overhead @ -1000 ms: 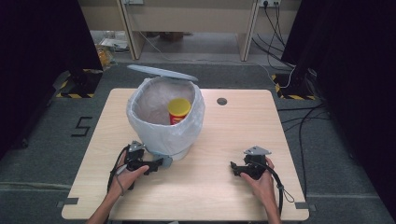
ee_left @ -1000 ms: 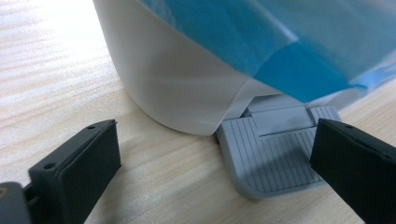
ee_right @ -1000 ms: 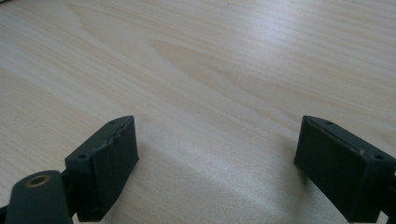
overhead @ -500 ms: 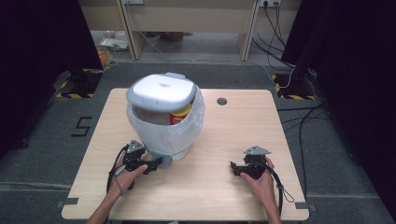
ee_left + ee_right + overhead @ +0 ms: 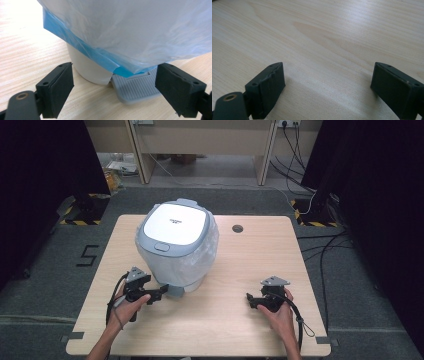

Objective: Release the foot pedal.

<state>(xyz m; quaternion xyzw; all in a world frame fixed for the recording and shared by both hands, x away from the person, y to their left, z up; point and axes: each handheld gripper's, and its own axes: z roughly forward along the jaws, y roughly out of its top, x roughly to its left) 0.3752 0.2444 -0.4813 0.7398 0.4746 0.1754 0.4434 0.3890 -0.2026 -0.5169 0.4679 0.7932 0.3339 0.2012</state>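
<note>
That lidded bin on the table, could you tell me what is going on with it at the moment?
A person sits at the wooden table with tongs in each hand. The pedal bin, lined with a clear bag, stands with its lid shut. The left tongs are open right in front of the bin's grey foot pedal, which lies between the jaws without being gripped. The right tongs rest open on bare table, away from the bin.

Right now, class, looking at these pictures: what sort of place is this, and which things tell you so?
Probably a lab or recording studio, not a home: a bare wooden table ringed by black curtains, hazard-striped floor tape, and trailing cables on grey carpet.
</note>
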